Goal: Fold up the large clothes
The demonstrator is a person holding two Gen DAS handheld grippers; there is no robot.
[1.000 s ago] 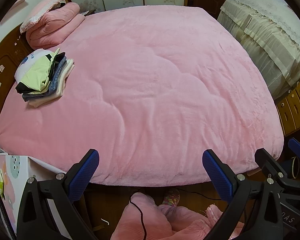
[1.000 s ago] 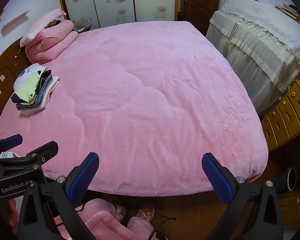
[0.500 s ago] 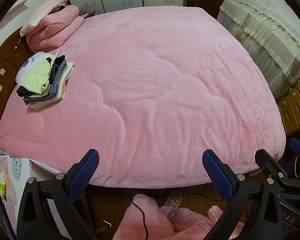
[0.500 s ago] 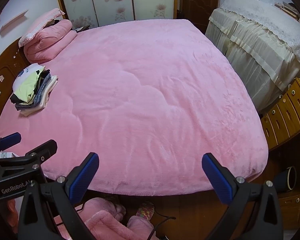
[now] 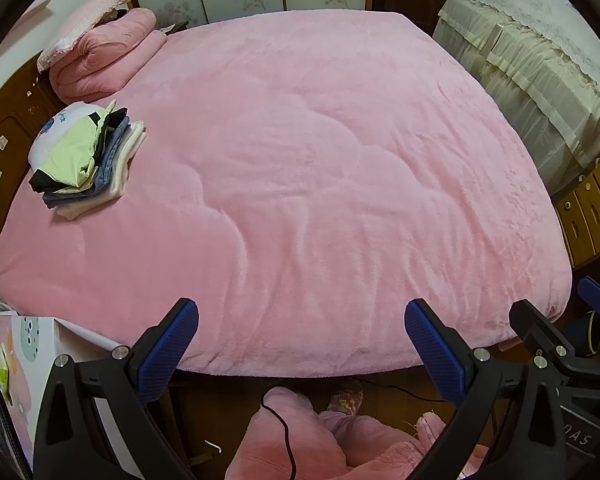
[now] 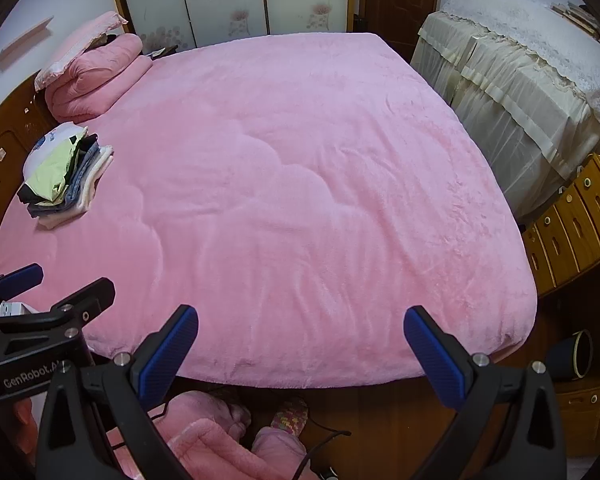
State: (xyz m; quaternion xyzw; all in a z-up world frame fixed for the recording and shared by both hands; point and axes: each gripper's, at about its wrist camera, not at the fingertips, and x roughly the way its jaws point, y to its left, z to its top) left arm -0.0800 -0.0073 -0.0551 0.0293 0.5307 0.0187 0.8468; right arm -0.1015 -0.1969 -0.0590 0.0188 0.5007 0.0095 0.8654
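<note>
Jaws of both grippers wide, empty; folded stack [image 5: 86, 160] on bed [image 5: 320, 200]

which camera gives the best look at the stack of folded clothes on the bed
The left wrist view: the stack of folded clothes looks larger there, its layers separable. The right wrist view shows the same stack smaller and nearer the frame edge.

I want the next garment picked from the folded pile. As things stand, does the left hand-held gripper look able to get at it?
Probably yes, with a stretch. The left hand-held gripper is open and empty at the bed's foot; the folded pile lies far up the left side on the pink blanket, with nothing between them.
</note>
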